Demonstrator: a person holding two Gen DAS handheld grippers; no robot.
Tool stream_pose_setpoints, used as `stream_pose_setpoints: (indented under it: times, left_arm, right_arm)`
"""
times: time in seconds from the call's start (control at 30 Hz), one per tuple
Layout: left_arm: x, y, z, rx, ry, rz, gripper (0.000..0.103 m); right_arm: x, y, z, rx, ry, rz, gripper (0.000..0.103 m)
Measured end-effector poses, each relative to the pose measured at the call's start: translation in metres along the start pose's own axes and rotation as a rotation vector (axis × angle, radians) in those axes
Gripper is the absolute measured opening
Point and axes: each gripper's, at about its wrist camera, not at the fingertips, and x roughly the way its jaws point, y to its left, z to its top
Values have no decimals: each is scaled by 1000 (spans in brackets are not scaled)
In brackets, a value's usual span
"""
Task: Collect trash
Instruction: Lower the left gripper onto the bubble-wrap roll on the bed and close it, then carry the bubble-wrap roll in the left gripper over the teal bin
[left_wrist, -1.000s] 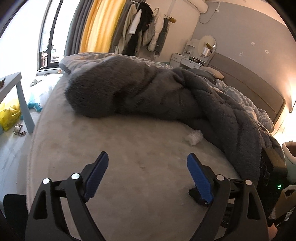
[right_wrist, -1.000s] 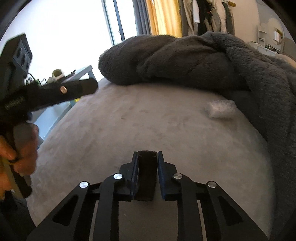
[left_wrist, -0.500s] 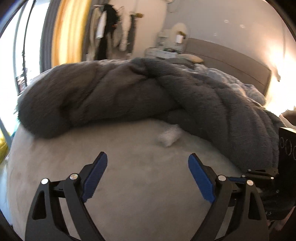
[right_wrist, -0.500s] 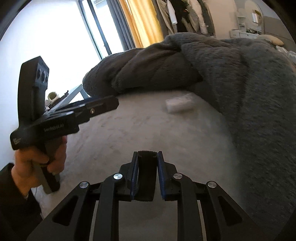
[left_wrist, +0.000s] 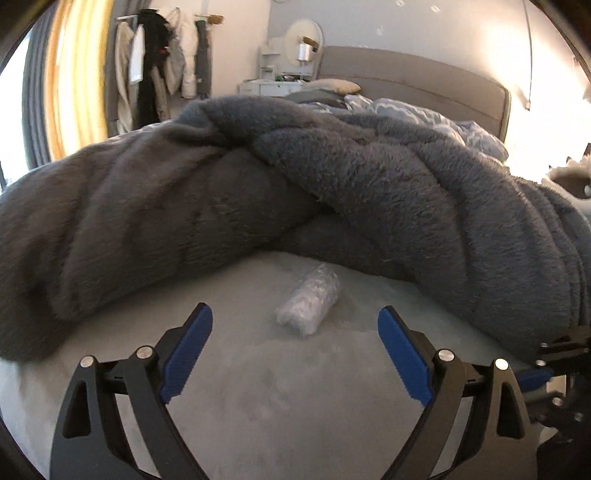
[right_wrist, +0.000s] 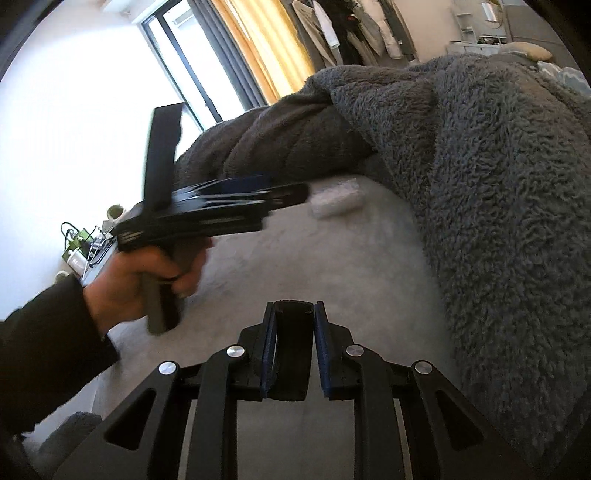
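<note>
Big fluffy grey blanket (left_wrist: 332, 192) bunched across the pale grey bed (left_wrist: 258, 387), taking up 9 to 3 o'clock. Padded headboard (left_wrist: 413, 77) at 1 o'clock with a tan pillow (left_wrist: 338, 86) in front. Coats on a rack (left_wrist: 162, 74) at 11, yellow curtain (left_wrist: 79, 74) at 10. White dresser with a round mirror (left_wrist: 304, 37) at 12.

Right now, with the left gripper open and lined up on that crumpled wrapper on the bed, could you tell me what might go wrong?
1. The crumpled wrapper lies close to the grey blanket; the left gripper might pinch fleece too.
2. The bed sheet is soft, so pressing down could bunch it between the pads.
</note>
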Motion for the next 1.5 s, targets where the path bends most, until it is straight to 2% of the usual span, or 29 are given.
stream_pose_setpoints:
  times: [0.2,0.3,0.4,0.47,0.57,0.73,0.83,1.0,1.3,1.5]
  left_arm:
    - [38,-11,7,66,65,-13,92]
    - [55,-15,9,97,98,-4,87]
    - [68,-16,10,107,123,-11,78]
    - [77,-19,10,120,148,-25,60]
    - [84,-24,8,151,178,-41,47]
    - [81,-29,6,173,176,-10,41]
    - [72,-31,9,169,163,16,40]
    - [47,-20,10,87,136,32,40]
    - [-23,0,-14,-51,115,95,39]
    - [-57,-3,-33,-110,103,147,39]
  right_arm:
    - [-6,-12,-7,24,5,16,20]
    - [-6,-16,-8,29,7,24,20]
    - [-8,-18,-11,16,11,20,20]
    - [-12,-19,-14,15,12,21,20]
    - [-14,-20,-15,13,11,21,20]
    - [-20,-17,-13,17,-3,18,20]
    - [-17,-15,-7,12,1,14,20]
    - [-14,-5,-3,-1,15,8,20]
    - [-11,7,12,-18,2,5,20]
    - [-11,15,23,-3,-16,20,20]
